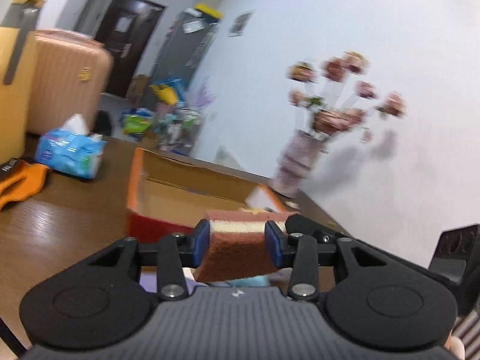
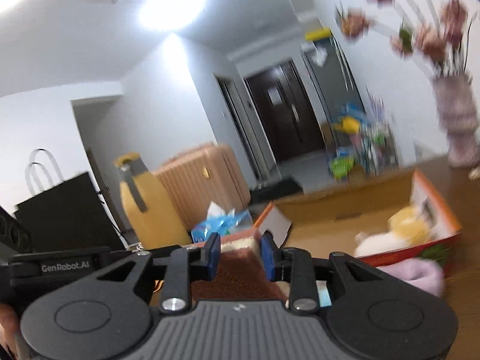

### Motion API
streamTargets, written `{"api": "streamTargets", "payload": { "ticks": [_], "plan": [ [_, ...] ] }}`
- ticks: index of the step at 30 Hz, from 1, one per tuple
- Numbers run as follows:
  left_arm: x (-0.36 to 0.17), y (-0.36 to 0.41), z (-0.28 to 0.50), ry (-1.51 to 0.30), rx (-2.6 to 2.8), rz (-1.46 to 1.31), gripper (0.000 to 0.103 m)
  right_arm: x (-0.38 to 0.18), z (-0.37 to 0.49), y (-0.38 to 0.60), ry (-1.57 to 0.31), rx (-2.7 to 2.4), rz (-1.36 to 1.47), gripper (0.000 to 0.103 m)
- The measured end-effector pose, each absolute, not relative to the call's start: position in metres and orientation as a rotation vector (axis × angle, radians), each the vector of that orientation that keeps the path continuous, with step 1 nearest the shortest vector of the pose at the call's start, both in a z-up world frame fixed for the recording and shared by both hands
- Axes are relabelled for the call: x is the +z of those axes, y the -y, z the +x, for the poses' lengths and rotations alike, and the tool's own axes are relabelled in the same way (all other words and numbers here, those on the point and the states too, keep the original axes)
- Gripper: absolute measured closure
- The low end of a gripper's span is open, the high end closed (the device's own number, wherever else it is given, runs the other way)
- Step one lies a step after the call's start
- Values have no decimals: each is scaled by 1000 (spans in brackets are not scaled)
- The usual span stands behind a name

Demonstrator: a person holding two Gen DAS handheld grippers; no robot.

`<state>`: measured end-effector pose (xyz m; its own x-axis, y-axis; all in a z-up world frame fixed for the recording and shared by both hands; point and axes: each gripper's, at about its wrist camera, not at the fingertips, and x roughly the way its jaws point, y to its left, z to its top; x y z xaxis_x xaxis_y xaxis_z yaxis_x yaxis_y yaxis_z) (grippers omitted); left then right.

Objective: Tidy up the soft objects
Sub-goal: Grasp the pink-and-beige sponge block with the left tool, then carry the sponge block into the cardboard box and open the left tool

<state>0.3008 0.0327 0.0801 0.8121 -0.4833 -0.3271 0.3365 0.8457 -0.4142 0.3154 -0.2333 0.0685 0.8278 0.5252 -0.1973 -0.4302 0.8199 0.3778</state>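
Observation:
A fuzzy cloth (image 1: 237, 255) banded in brown, cream and pink sits between the blue pads of my left gripper (image 1: 237, 237), which is shut on it above the wooden table. In the right wrist view my right gripper (image 2: 240, 252) is shut on a cloth (image 2: 237, 273) of the same colours, likely the same piece. Just ahead stands an open cardboard box (image 1: 135, 180) with orange-red walls. Inside the box (image 2: 438, 207) lies a yellow and white plush (image 2: 399, 234). A lilac soft item (image 2: 420, 273) rests in front of the box. Both views are blurred.
A blue tissue pack (image 1: 72, 153) and an orange cloth (image 1: 21, 183) lie left of the box. Behind them stand a yellow suitcase (image 1: 12, 90) and a pink suitcase (image 1: 66, 81). A vase of flowers (image 1: 294, 165) stands by the wall, and a black paper bag (image 2: 60, 207) at the far left.

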Motion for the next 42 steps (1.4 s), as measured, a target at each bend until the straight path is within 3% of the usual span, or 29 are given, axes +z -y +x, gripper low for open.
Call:
{"api": "streamTargets", "payload": {
  "ticks": [12, 19, 23, 27, 35, 38, 42],
  "plan": [
    [-4, 51, 209, -590, -492, -162, 62, -18, 210, 305, -421, 434, 364, 74],
    [-25, 52, 180, -678, -541, -143, 50, -44, 177, 311, -485, 450, 346, 69],
    [-25, 45, 177, -669, -537, -189, 44, -40, 169, 315, -460, 439, 366, 61],
    [-20, 40, 191, -677, -492, -251, 44, -36, 175, 315, -451, 427, 376, 61],
    [-33, 26, 218, -746, -450, -418, 59, -38, 213, 303, -527, 431, 426, 62],
    [-35, 25, 214, -720, -434, -440, 61, -43, 223, 300, -589, 401, 445, 77],
    [-31, 28, 201, -659, -395, -433, 63, -39, 216, 298, -601, 408, 437, 78]
  ]
}}
